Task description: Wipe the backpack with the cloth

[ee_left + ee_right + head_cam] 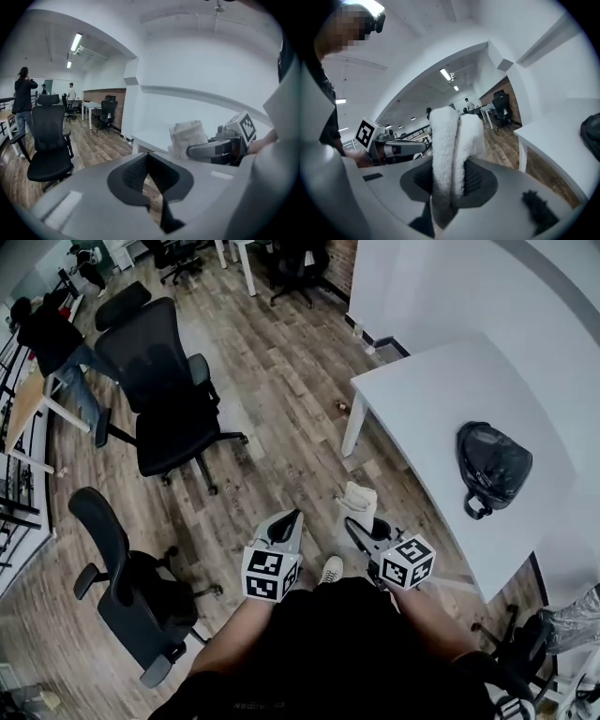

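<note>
**Cloth clamped in the right gripper, backpack apart on the table**

The black backpack [492,468] lies on the white table [431,390], at about 3 o'clock in the head view and touched by neither gripper. In the right gripper view only its dark edge [591,132] shows, at 3 o'clock on the tabletop.

The pale cloth [357,500] is well away from it, off the table and above the wooden floor [281,381]. It is folded and stands upright between the jaws of the right gripper [359,527], which are closed on it. In that gripper's own view the cloth [452,150] rises as two thick folds out of the jaws towards 12 o'clock. From there the backpack lies towards 2 o'clock in the head view.

The left gripper [291,519] is held just beside the right one, at its 9 o'clock. Its jaws meet at the tips, with nothing between them.

Two black office chairs stand on the floor, one [159,381] at 10 o'clock and one [131,592] at 8 o'clock.
</note>
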Motion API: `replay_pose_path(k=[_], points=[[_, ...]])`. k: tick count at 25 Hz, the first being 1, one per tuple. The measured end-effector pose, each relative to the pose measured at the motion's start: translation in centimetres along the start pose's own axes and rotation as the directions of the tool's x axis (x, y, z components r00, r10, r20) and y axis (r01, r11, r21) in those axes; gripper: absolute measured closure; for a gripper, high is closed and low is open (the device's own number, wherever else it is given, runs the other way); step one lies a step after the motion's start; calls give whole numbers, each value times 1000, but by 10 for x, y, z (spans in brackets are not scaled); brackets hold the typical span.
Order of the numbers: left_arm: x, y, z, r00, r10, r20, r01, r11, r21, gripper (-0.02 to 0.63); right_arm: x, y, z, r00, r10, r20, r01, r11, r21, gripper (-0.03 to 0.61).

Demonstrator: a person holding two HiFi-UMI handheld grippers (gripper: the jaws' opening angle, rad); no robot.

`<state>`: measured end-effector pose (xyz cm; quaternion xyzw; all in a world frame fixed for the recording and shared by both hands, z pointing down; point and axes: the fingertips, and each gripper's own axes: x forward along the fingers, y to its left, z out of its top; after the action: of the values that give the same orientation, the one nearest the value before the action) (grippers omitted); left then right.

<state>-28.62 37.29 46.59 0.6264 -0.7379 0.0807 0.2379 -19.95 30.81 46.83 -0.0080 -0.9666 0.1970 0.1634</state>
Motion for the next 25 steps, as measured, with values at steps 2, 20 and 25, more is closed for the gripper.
replay_pose_path(k=[2, 20, 25], points=[[18, -7, 3, 1000, -28, -10, 29, 1000, 11, 606, -3, -15, 5, 1000, -21, 11, 21, 1000, 4, 485], [165, -94, 40, 939, -330, -94, 341, 926, 163, 607, -85, -152, 18, 928, -354, 117, 341, 933, 117, 485], [187, -112, 43, 902, -412, -127, 429, 886, 175, 607, -105, -165, 15, 888, -446, 108, 429, 891, 151, 485]])
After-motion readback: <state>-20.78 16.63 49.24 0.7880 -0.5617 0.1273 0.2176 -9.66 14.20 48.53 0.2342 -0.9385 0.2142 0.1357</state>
